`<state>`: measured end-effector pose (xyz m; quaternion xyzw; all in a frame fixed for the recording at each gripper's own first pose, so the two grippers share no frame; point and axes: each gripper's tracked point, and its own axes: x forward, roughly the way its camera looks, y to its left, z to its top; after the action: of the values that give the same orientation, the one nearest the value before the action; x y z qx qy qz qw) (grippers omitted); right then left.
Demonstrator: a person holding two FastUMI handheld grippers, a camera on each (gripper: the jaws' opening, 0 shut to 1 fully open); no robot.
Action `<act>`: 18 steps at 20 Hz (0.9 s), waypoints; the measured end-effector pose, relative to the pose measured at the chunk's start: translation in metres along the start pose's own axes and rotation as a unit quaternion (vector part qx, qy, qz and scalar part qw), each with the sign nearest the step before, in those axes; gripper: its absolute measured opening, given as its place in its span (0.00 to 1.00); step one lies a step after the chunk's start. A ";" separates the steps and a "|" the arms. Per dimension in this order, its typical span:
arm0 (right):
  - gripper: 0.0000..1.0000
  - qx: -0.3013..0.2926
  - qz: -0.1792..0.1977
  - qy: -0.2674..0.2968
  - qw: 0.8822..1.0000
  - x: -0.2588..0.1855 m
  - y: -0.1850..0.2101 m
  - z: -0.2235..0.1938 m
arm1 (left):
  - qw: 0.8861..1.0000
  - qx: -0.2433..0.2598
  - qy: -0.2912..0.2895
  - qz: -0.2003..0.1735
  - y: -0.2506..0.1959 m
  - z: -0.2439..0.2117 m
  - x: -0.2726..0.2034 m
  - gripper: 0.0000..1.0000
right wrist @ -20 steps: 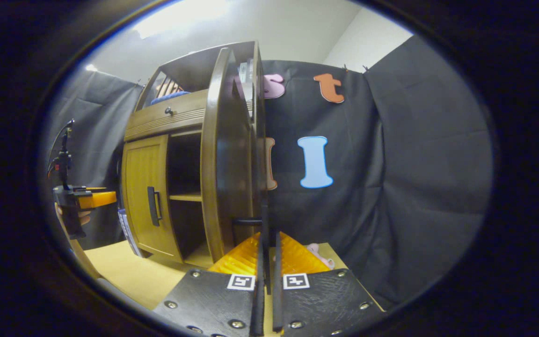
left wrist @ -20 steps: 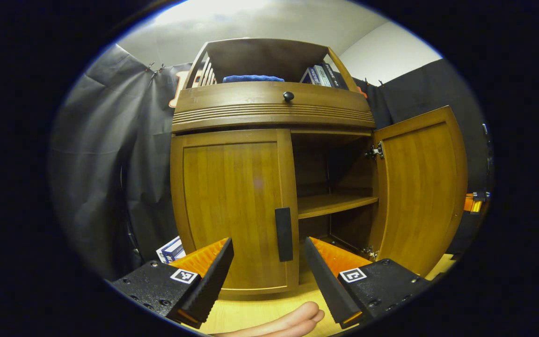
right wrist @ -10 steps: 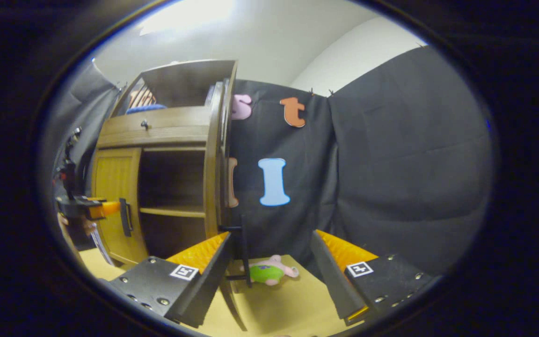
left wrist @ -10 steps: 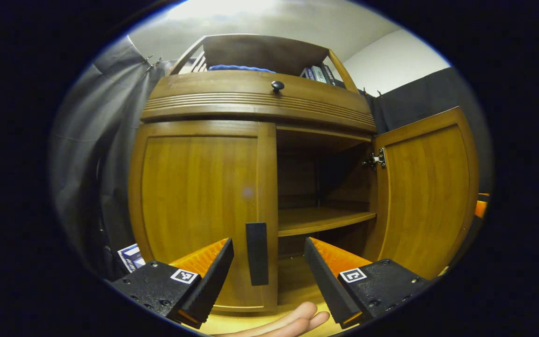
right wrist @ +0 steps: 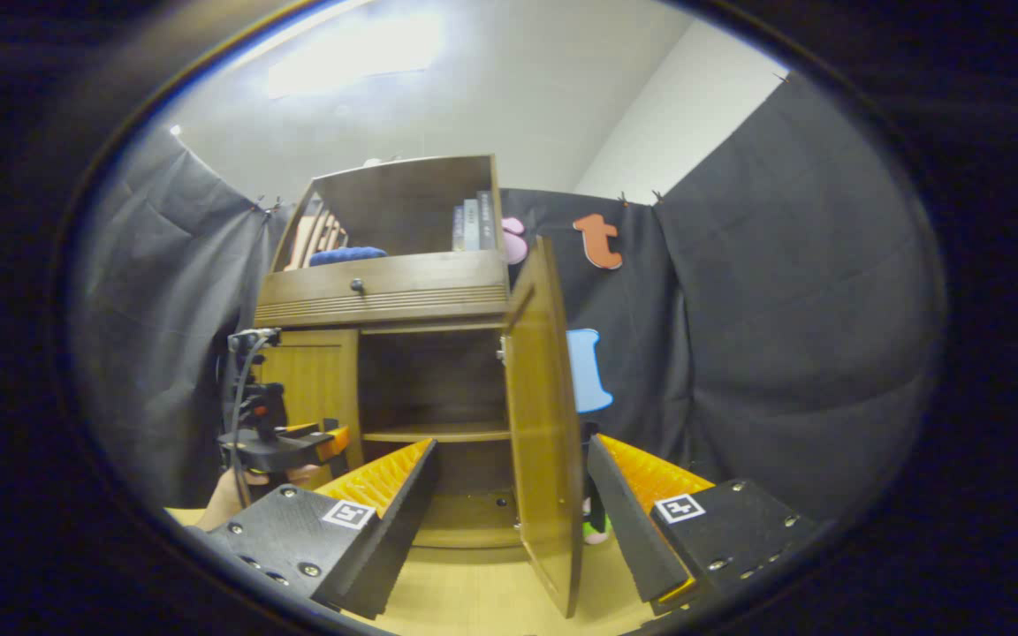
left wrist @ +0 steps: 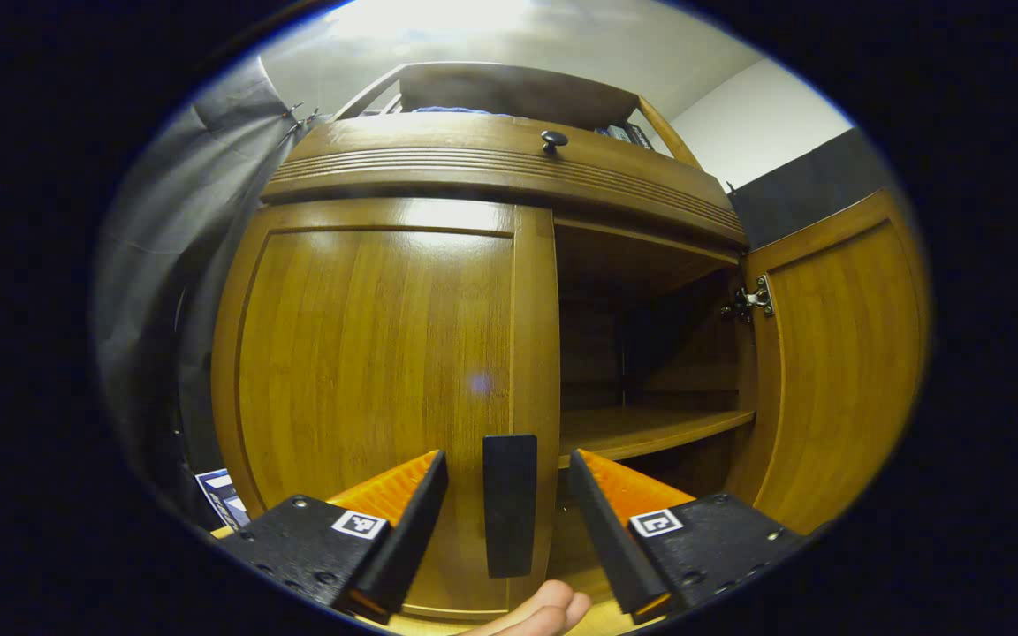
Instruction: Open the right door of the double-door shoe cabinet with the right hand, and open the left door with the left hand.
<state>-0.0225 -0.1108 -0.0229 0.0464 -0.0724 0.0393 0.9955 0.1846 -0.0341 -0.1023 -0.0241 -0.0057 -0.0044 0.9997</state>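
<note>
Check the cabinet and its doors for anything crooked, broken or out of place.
Nothing stands out. The right door hangs open squarely on its hinge, the left door sits flush and shut, and the shelf inside looks level.

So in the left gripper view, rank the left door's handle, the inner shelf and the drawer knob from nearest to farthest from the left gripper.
1. left door handle, between the open fingers of the left gripper.
2. inner shelf, deeper inside the cabinet, to the right.
3. drawer knob, high above on the drawer front.
</note>
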 end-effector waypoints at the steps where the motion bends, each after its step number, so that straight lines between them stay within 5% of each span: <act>1: 1.00 -0.003 0.006 -0.005 1.000 -0.005 0.012 0.002 | 1.000 0.003 0.006 -0.003 -0.001 -0.005 0.005 0.72; 3: 0.99 0.002 0.022 -0.014 1.000 -0.013 0.033 0.007 | 1.000 0.012 0.026 0.006 0.007 -0.018 0.011 0.50; 5: 0.99 -0.007 0.039 -0.008 0.999 -0.021 0.053 0.003 | 1.000 0.017 0.024 0.004 0.004 -0.016 0.012 0.47; 9: 0.99 -0.045 -0.004 0.014 0.999 -0.031 0.040 0.002 | 0.998 0.042 0.040 -0.011 0.000 -0.021 0.017 0.35; 14: 0.95 -0.016 0.024 0.027 0.999 -0.034 0.050 0.014 | 0.997 0.027 0.060 -0.039 -0.003 -0.022 0.000 0.34; 18: 0.94 -0.008 -0.008 0.026 1.000 -0.048 0.024 0.025 | 0.995 0.021 0.088 -0.045 -0.003 -0.020 -0.027 0.34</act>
<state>-0.0753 -0.0926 -0.0036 0.0380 -0.0468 0.0321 0.9977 0.1579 -0.0380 -0.1226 -0.0028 0.0810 -0.0515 0.9954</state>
